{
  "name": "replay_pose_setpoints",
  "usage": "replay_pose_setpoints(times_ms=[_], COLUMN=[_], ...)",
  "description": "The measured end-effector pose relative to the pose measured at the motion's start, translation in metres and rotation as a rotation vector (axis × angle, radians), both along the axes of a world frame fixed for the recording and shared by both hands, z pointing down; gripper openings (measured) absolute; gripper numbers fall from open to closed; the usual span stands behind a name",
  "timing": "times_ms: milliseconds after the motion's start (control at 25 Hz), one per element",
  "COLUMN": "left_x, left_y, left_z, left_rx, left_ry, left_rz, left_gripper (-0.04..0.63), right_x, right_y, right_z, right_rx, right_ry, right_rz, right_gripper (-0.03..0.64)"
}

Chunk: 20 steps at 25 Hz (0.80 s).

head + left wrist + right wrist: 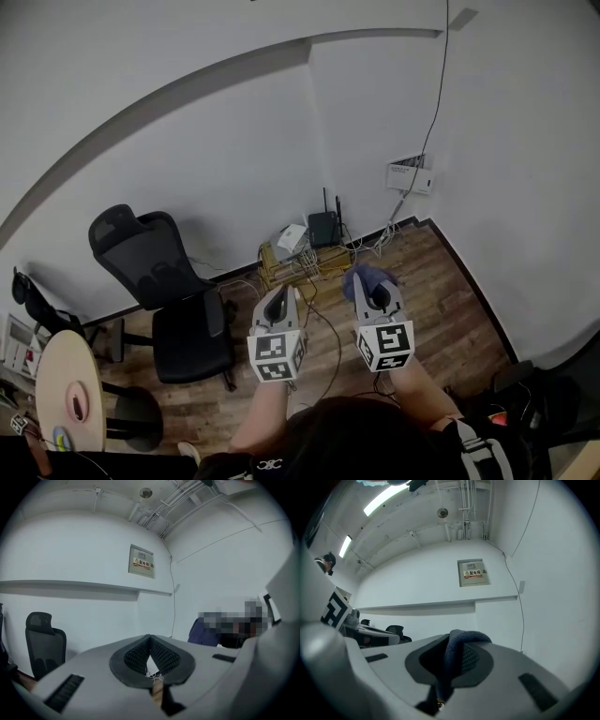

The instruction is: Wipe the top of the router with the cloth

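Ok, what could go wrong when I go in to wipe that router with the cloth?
The router stands upright among loose cables, so a hard wipe might tip it or tug a plug. The cloth bunched in the right gripper could snag on the thin antennas.

Dark blue cloth (pixel 458 644); black router (pixel 323 228); black chair (pixel 169 291); brown wood-grain floor (pixel 450 309); white wall (pixel 187 75).

A black office chair (pixel 164 281) stands on the wood floor (pixel 441 291) beside a round, pale table (pixel 66 389).
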<state>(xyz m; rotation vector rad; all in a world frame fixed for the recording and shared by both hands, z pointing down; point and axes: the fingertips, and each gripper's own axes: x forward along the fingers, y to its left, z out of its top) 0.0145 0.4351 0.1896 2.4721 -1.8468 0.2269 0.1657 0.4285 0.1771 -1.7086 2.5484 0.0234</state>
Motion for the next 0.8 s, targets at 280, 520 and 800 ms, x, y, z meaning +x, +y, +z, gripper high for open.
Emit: replay_pose_setpoints(times_ms=[280,520,800], left_x=[0.032,0.045,0.062], left_y=[0.011,0.003,-0.05], left_z=[0.006,0.027,0.033], left_rx=[0.012,-0.036,-0.005], left_ry=[0.047,0.054,0.023], left_rz=[-0.032,0.001,0.08], left_gripper=[-0.003,-0.003,-0.003], right_x=[0.033,0.04,0.051], right_y=[0.011,0.005,-0.04], right_z=[0.013,0.025,0.034], right_rx=[-0.016,-0.038,-0.036], right_ry=[0.001,0.011,0.053], right_rz=[-0.025,-0.015,0.047], right_gripper=[0.014,0.015,0.014])
